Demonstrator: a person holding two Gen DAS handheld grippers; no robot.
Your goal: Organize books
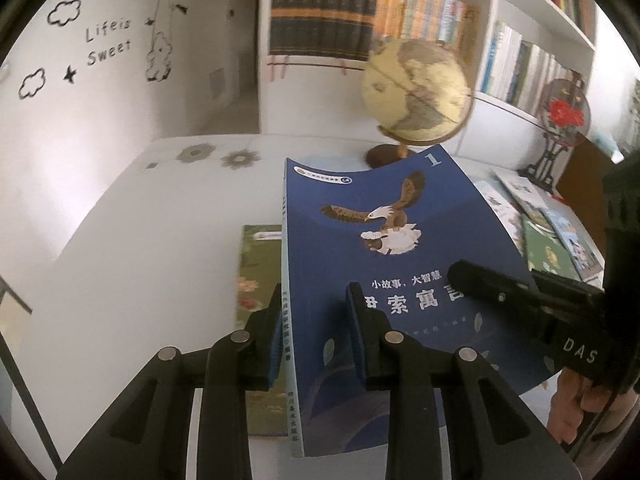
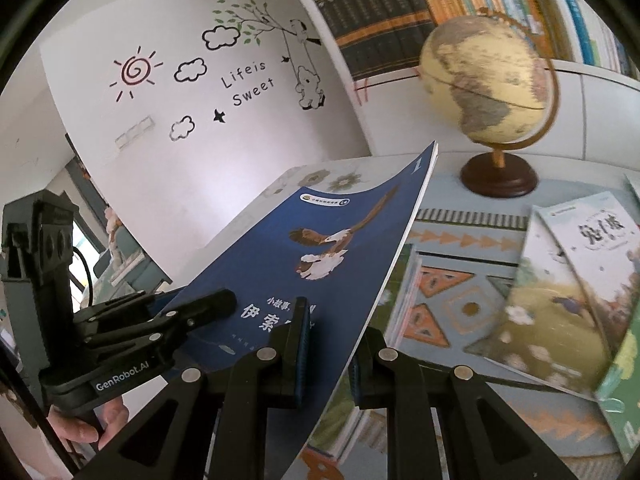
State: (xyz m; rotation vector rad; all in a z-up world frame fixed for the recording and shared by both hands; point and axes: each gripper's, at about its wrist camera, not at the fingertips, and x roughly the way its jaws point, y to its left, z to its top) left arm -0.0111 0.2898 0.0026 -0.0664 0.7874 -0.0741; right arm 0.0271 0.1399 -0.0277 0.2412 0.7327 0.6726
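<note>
Book (image 1: pixel 400 264) in blue, an eagle on its cover, is held up off the table (image 1: pixel 132 232), tilted, by 2 grippers at once. Its spine edge is clamped by the left gripper (image 1: pixel 316 332); its opposite long edge is pinched by the right gripper (image 2: pixel 328 344). A green book (image 1: pixel 258 280) is seen flat beneath, more books (image 2: pixel 560 300) are spread at right, and a globe (image 2: pixel 488 80) is stood behind.

The left gripper (image 1: pixel 314 344) and right gripper (image 2: pixel 326 344) both pinch one thing, fingers close together.
</note>
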